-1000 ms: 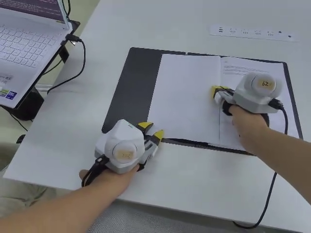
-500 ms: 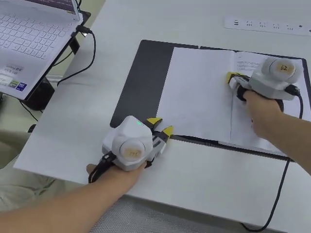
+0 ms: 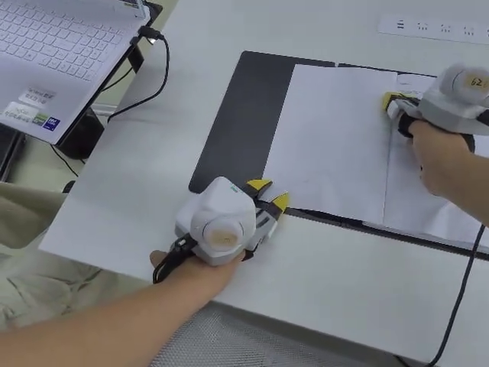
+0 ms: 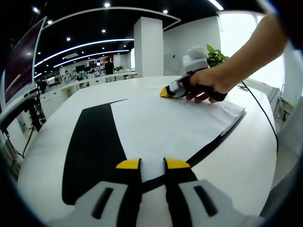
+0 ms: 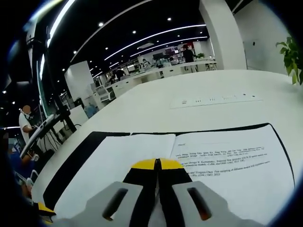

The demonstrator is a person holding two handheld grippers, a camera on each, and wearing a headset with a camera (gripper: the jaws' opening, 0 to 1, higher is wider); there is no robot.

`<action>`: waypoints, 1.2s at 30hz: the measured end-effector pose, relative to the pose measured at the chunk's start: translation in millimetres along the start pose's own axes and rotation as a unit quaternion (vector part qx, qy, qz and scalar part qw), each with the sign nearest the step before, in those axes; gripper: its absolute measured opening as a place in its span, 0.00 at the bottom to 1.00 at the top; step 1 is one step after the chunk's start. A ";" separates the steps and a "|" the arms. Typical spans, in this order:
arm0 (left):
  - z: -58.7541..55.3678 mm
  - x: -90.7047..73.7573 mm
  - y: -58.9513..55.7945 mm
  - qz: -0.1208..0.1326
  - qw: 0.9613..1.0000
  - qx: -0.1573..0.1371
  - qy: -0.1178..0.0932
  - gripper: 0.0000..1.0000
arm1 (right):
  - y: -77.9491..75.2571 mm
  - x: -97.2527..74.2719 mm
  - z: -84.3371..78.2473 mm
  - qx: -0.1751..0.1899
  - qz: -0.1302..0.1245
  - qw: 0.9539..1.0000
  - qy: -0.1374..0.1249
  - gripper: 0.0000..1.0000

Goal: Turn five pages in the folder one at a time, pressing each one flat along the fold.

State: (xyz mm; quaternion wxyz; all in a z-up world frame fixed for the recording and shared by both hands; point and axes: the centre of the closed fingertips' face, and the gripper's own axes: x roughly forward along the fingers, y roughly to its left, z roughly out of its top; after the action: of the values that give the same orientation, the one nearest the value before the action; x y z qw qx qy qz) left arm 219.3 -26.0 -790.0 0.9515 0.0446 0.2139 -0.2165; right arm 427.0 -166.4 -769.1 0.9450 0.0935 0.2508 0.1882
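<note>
Bare table (image 3: 145,176) lies open left of the folder (image 3: 237,130); the laptop (image 3: 61,53) and its cable (image 3: 166,65) crowd the far-left corner.

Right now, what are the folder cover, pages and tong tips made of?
The folder cover looks matte black plastic or card, no glare. The pages look thin white paper, with printed text. The left tongs have yellow tips, plastic or rubber; cannot tell which.

Open white laptop (image 3: 53,53) sits on the white table (image 3: 137,176), well off to the left of the left gripper (image 3: 269,193) jaws and beyond them. Black cable (image 3: 164,60) is plugged into its near side. White power strip (image 5: 215,100) lies flat, well ahead of the right gripper (image 5: 157,163) jaws. Potted plant (image 5: 291,59) stands far to their right
</note>
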 end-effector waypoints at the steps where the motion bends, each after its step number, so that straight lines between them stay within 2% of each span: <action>1: 0.2 -0.1 -0.1 0.000 1.000 0.000 0.000 0.17 | 0.2 1.3 1.3 -0.004 -0.001 1.000 0.000 0.00; 2: 0.3 -0.1 0.0 0.000 1.000 0.000 0.001 0.17 | -4.3 8.7 2.8 -0.005 -0.002 1.000 -0.001 0.00; 6: 0.6 -0.2 -0.1 0.001 1.000 0.000 0.000 0.17 | -6.4 15.8 11.2 -0.011 -0.006 1.000 -0.002 0.00; 9: 0.5 -0.3 -0.1 0.001 1.000 -0.001 0.000 0.17 | -14.4 26.2 14.3 -0.021 -0.012 1.000 -0.004 0.00; 11: 0.5 -0.6 -0.1 0.001 1.000 -0.003 -0.001 0.17 | -21.1 32.4 16.8 -0.002 -0.018 1.000 -0.010 0.00; 14: 0.3 -0.7 0.1 0.001 1.000 -0.002 0.000 0.17 | -22.6 35.7 18.5 -0.005 -0.023 1.000 -0.013 0.00; 16: 0.2 -0.7 0.1 0.001 1.000 -0.002 -0.001 0.17 | -27.4 45.1 21.1 -0.009 -0.023 1.000 -0.014 0.00; 20: -0.2 -0.4 0.3 0.001 1.000 -0.004 0.000 0.17 | -26.4 42.7 19.5 -0.007 -0.017 1.000 -0.014 0.00; 25: -0.6 0.2 0.6 0.001 1.000 -0.003 0.001 0.17 | -29.6 45.1 19.2 0.026 -0.006 1.000 -0.010 0.00; 30: -0.4 0.1 0.5 0.001 1.000 -0.004 0.002 0.17 | -27.6 44.2 13.9 0.027 0.000 1.000 -0.004 0.00; 36: -0.9 0.5 0.5 0.001 1.000 -0.003 0.003 0.17 | -16.3 25.7 9.2 0.025 0.009 1.000 0.005 0.00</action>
State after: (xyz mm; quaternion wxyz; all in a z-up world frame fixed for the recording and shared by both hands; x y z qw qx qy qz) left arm 219.6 -25.6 -791.0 0.9512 0.0427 0.2172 -0.2149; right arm 457.3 -171.8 -777.0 0.9396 0.1180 0.2588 0.1906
